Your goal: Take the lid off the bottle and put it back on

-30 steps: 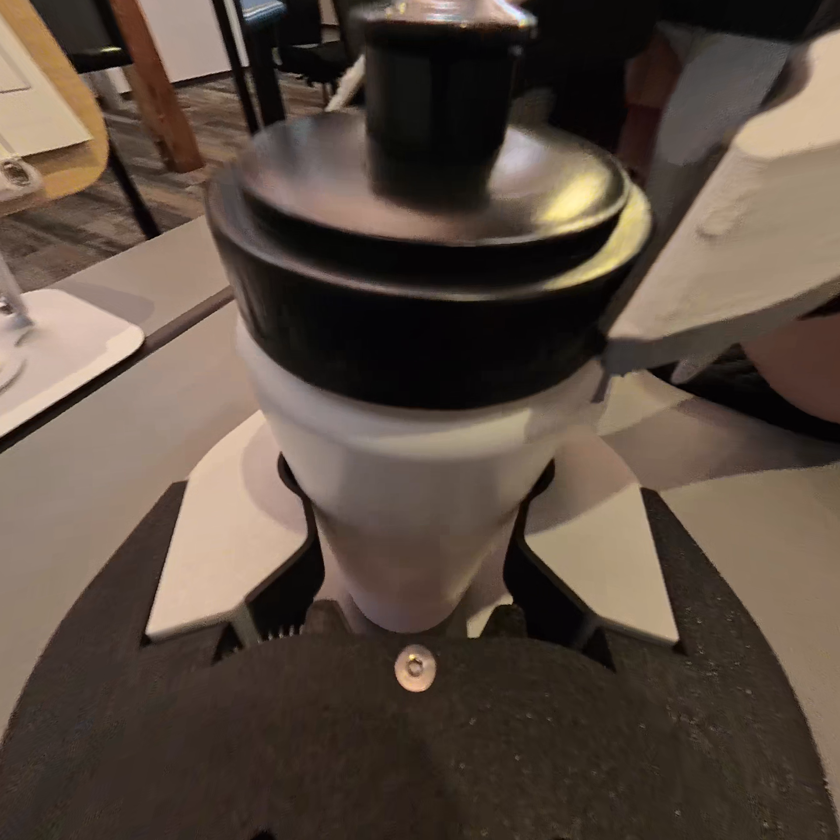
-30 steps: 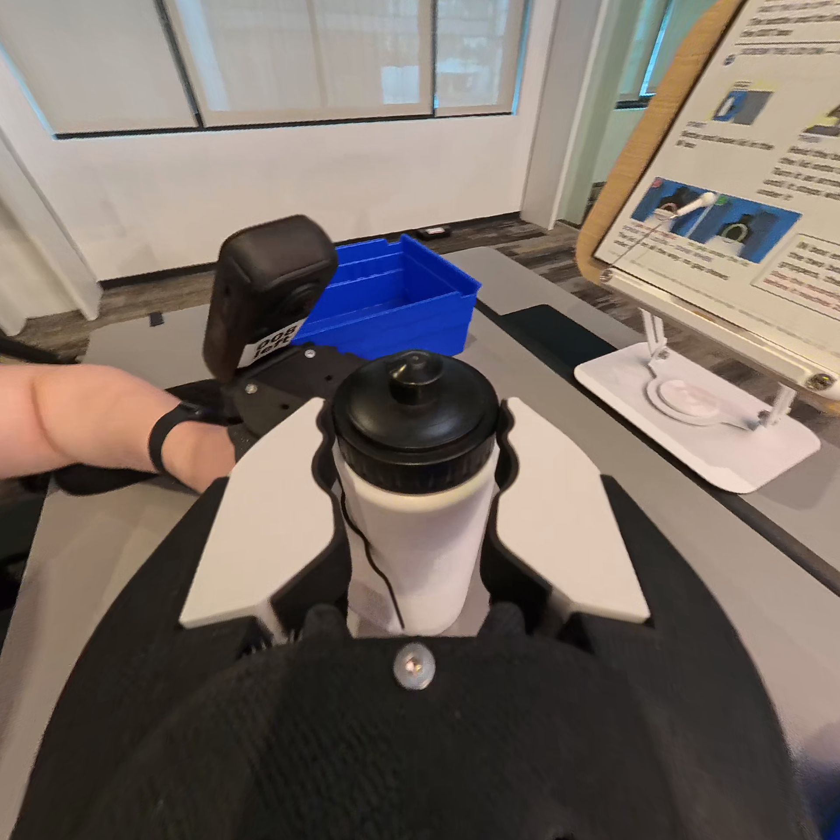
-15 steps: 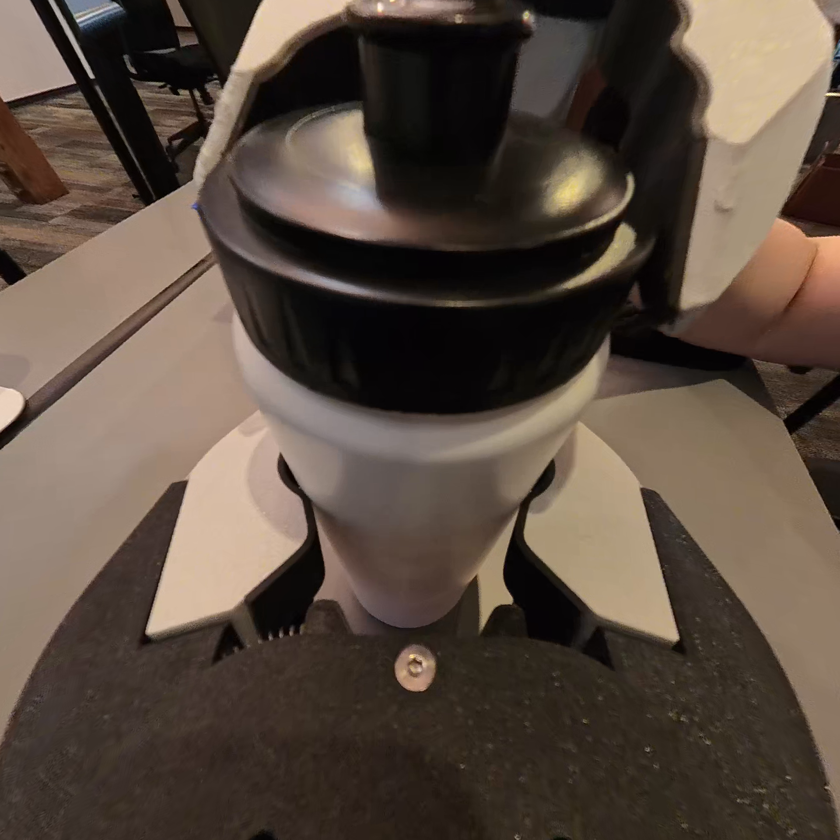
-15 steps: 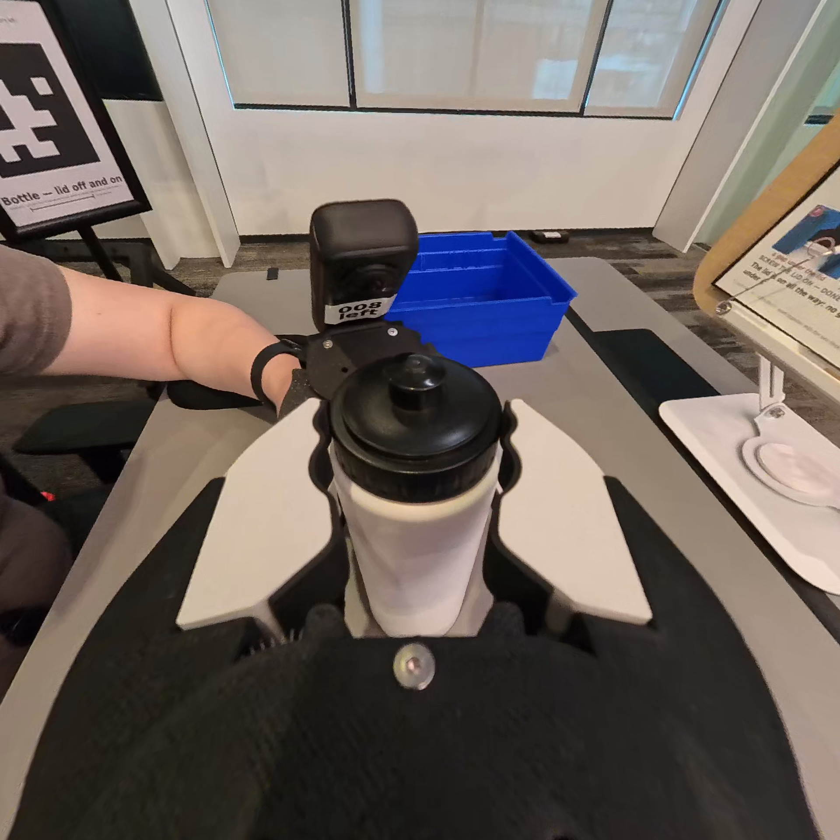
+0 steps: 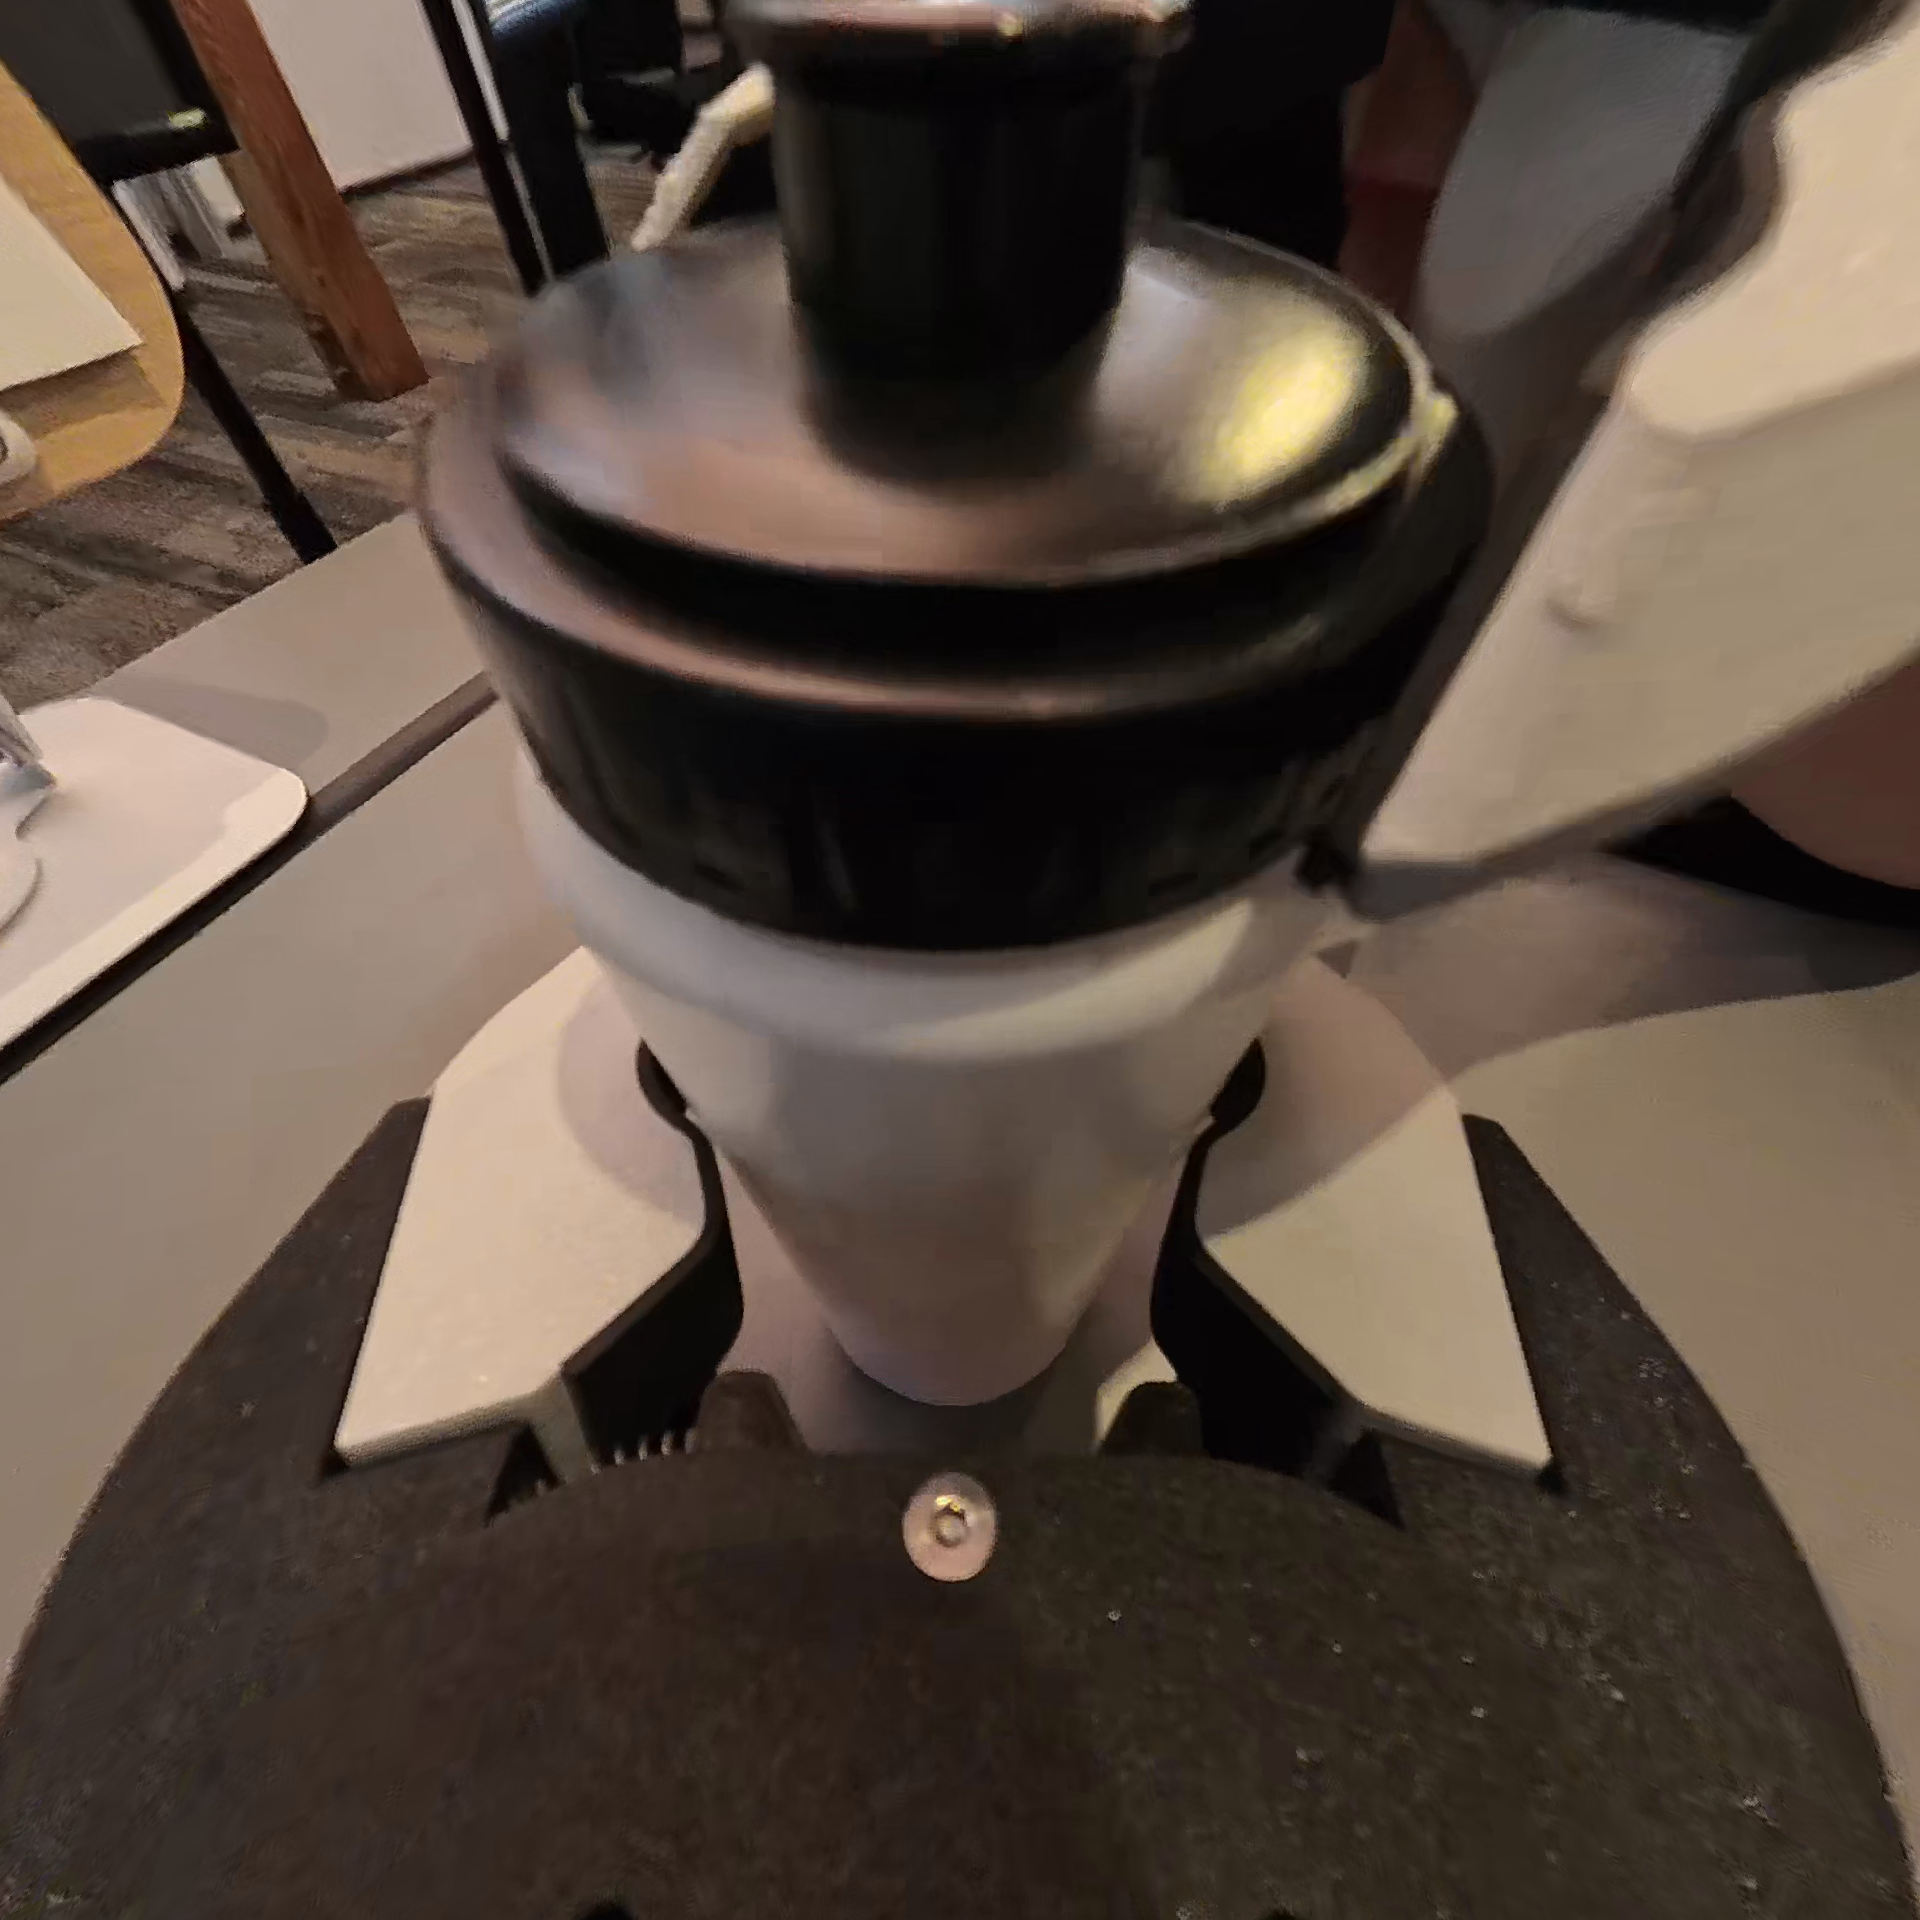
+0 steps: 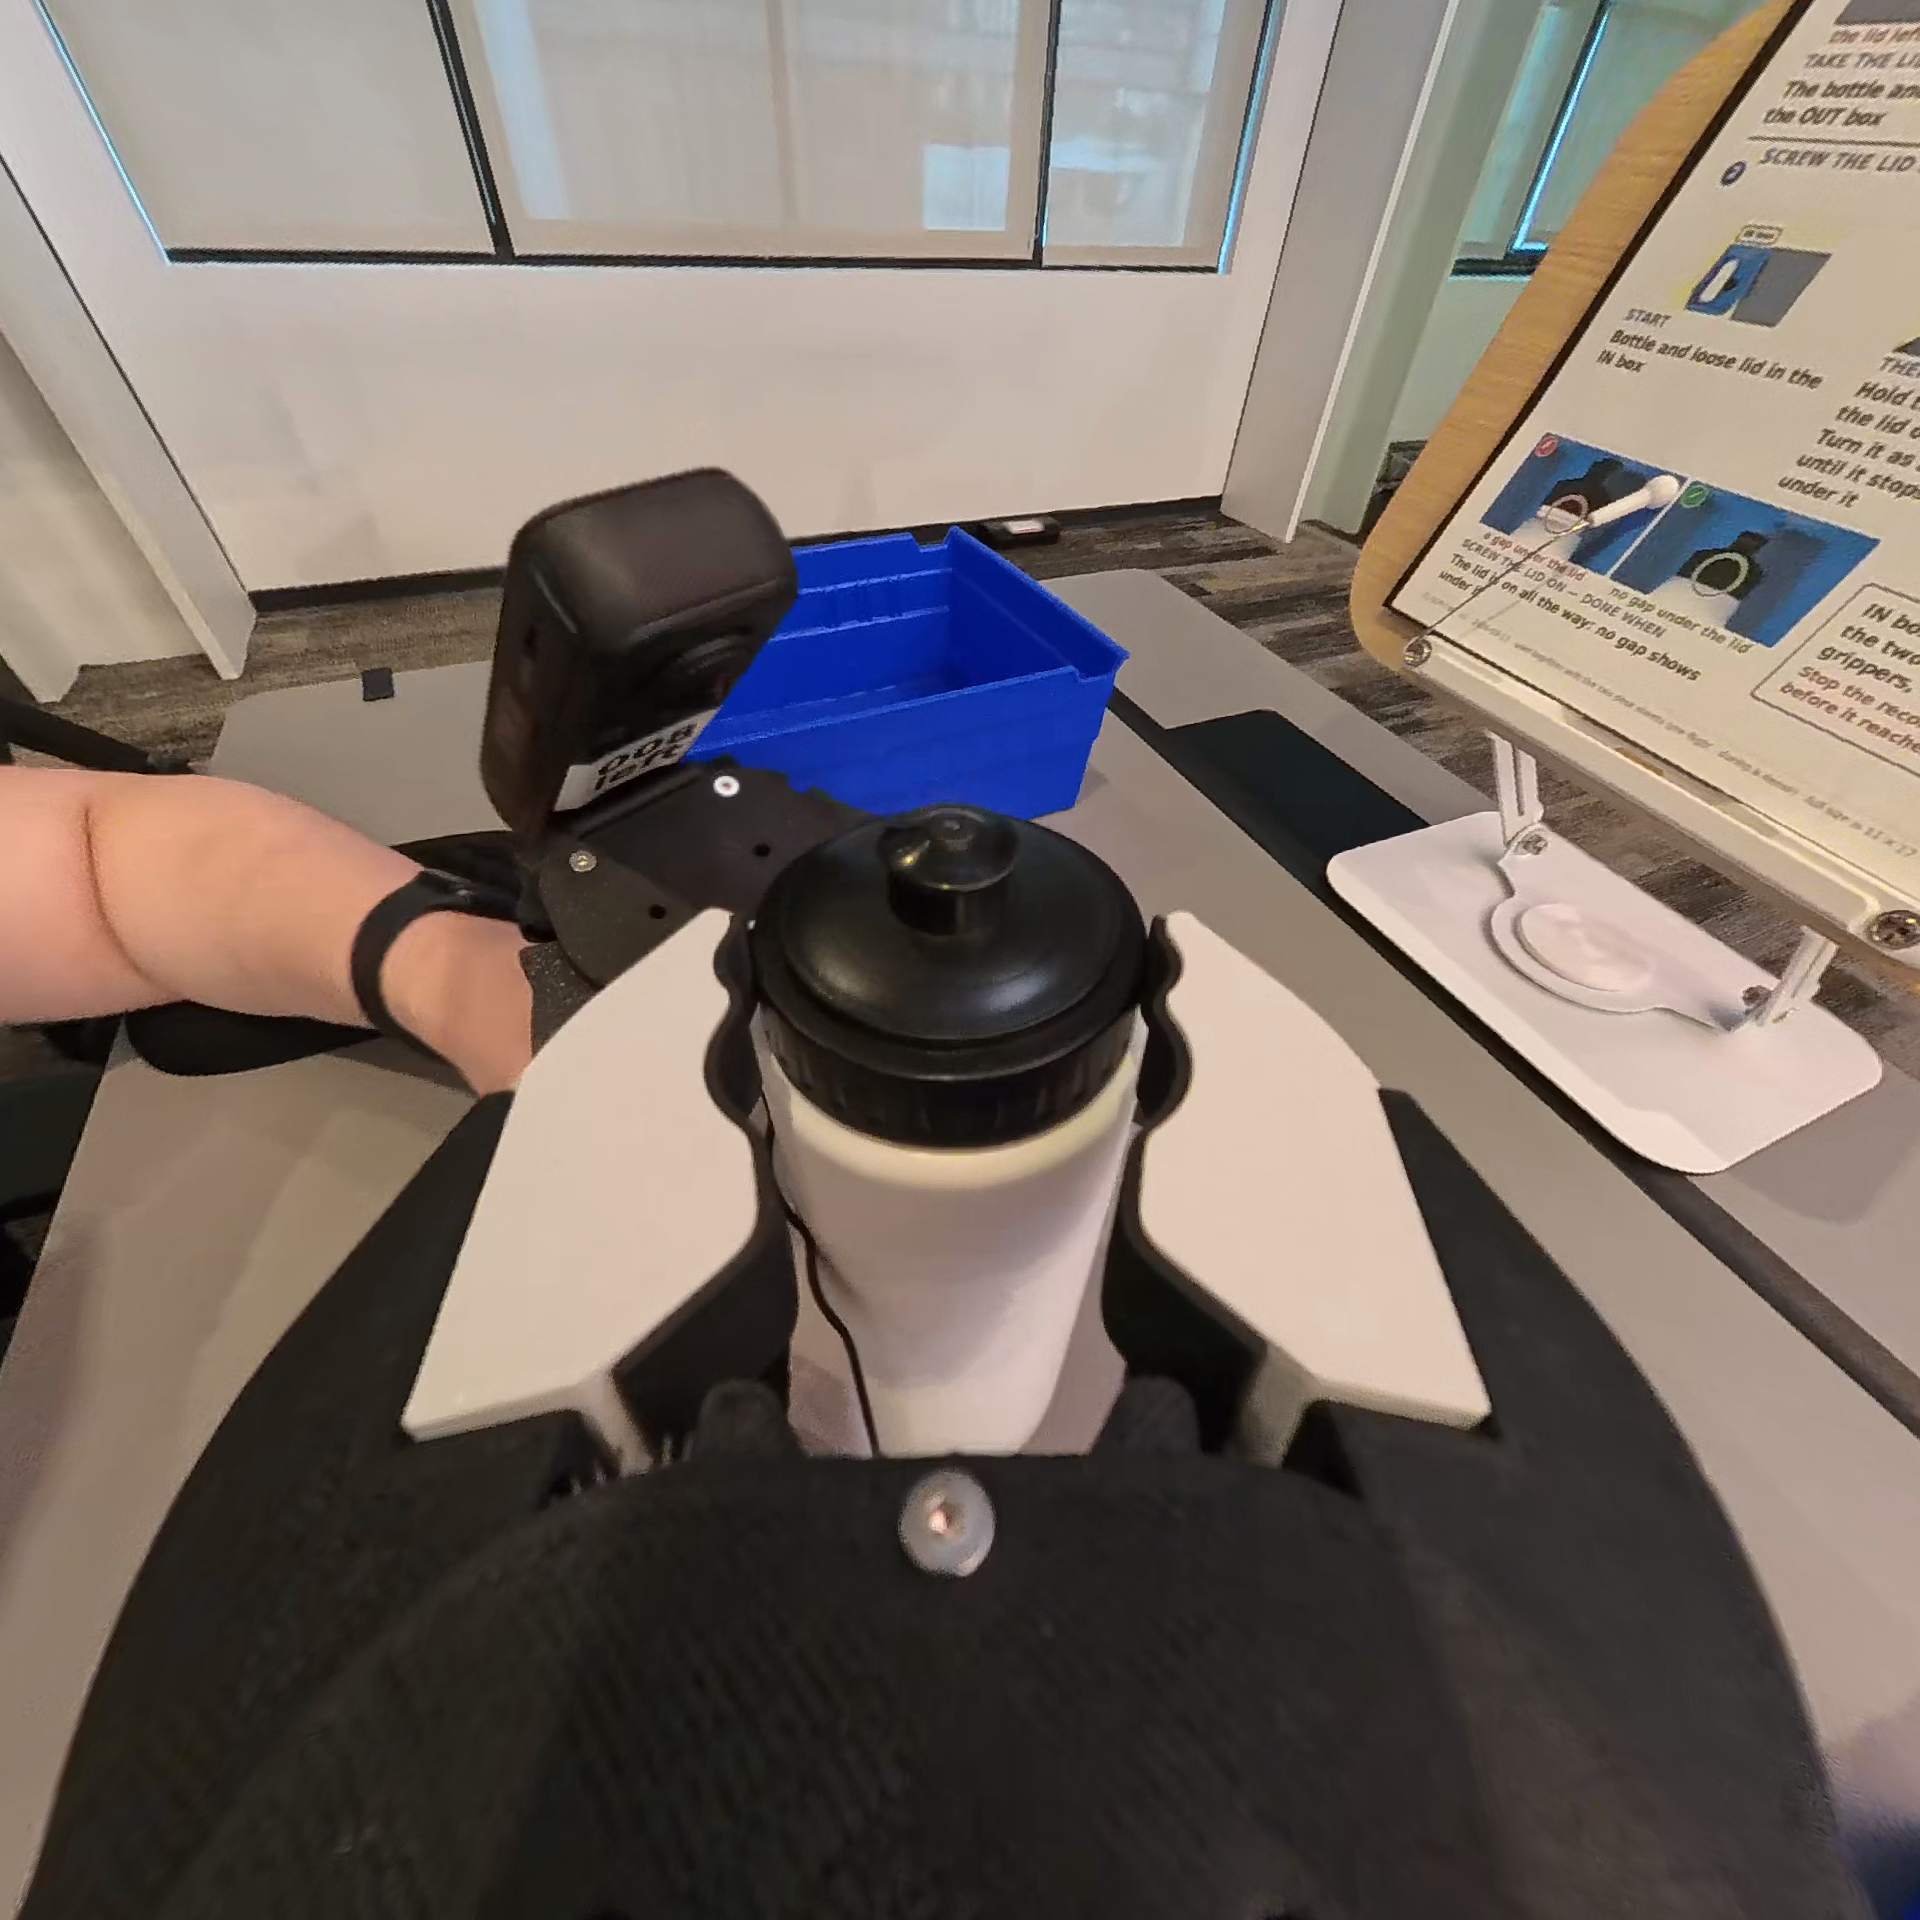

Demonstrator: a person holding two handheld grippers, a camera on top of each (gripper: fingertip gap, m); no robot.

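the black lid sat on the white bottle with the right gripper jaws squeezing it and the left gripper jaws hugging the bottle, so the twisting job looked unfinished.

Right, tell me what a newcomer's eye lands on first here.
The white bottle with its black lid fills the middle of both views. The left claw grips the bottle's body while the right claw clamps the lid. Behind sits a blue bin on the grey table.
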